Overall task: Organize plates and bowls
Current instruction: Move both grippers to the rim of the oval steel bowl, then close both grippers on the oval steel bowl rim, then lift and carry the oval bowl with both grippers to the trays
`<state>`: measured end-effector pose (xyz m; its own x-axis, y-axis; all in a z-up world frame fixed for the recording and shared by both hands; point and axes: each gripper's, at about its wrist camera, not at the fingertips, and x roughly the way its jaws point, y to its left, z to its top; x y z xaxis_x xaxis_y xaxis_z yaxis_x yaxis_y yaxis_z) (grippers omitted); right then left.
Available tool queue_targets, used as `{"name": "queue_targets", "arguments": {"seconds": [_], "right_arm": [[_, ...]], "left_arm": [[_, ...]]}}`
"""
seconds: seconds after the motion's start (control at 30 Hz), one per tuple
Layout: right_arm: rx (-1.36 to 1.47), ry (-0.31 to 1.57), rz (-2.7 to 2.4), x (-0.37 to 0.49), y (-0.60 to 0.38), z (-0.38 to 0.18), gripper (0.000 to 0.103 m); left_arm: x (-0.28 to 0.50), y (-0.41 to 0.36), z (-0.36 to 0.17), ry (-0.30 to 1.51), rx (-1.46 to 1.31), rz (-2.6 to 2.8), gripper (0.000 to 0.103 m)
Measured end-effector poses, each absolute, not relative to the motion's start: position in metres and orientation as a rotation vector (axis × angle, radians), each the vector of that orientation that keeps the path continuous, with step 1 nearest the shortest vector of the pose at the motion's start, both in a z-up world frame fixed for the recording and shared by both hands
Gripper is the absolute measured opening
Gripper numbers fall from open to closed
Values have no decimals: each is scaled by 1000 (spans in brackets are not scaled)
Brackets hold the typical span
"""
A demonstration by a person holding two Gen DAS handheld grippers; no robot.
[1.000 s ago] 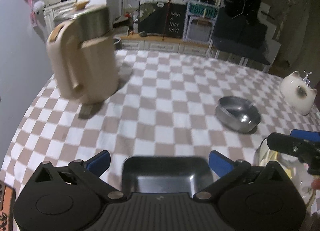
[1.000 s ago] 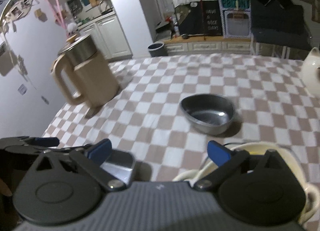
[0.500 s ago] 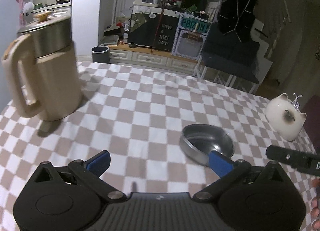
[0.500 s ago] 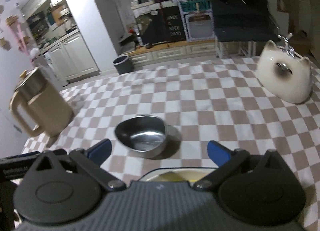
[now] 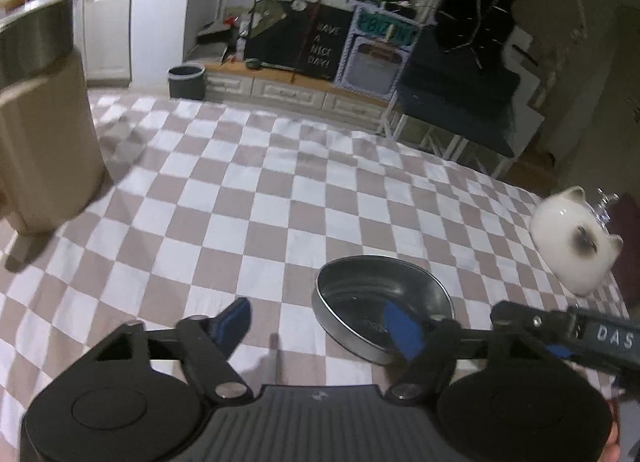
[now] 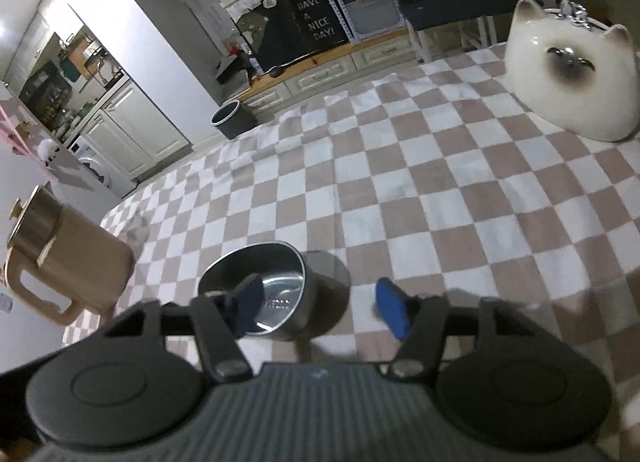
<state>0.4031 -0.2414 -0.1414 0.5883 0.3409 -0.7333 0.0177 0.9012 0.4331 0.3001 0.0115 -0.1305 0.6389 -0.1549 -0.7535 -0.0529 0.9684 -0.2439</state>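
Left wrist view looks down over the desk [image 5: 280,198], which is spread with a brown-and-white checked cloth. At its left edge stands a big beige jug [image 5: 40,134] with a steel band round the top; the right wrist view shows the same jug [image 6: 64,262] with its handle turned outward. On the far right of the desk sits a white cat-shaped ornament [image 5: 576,242], well apart from the jug, and it looms large in the right wrist view [image 6: 572,74].

Between them, near the front of the desk, a steel bowl [image 5: 380,302] rests upright and empty on the cloth. The left claw [image 5: 320,322] has just been closing, yet its blue pads stand apart with nothing gripped: the left pad is over bare cloth, and the right pad [image 5: 402,328] overlaps the bowl's near rim in the picture, though I cannot tell if it touches.

The right claw [image 6: 320,308] has likewise been closing and holds nothing. Its left pad [image 6: 248,306] appears in front of the bowl [image 6: 260,290], and the other pad is over the cloth beside the bowl. From the left wrist view the right claw's black body [image 5: 568,330] pokes in just to the right of the bowl.
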Motion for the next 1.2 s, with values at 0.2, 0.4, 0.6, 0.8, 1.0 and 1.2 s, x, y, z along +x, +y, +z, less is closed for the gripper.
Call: {"name": "queue_targets", "arguments": {"seconds": [0.2,0.4,0.6,0.8,1.0,1.2], "right_arm": [[447,959,227,415,-233,-154,44],[407,971,235,425,-219,-157,31],[377,980,228,431,-215,-158,25],[397,995,258,431,-211,-166,20],[350,992,255,426,-207,-163,14],[343,961,258,418,-210,-151,8]], "left_arm": [[315,9,-146,891,-296,-92,62],[325,1,-154,886,-291,-100,54],[332,2,-162,922,-303,-82,24],[332,7,-164,923,-324,-66,16],[331,8,-158,905,-298,-80,10],[320,9,-139,865,-280,-92,9]]}}
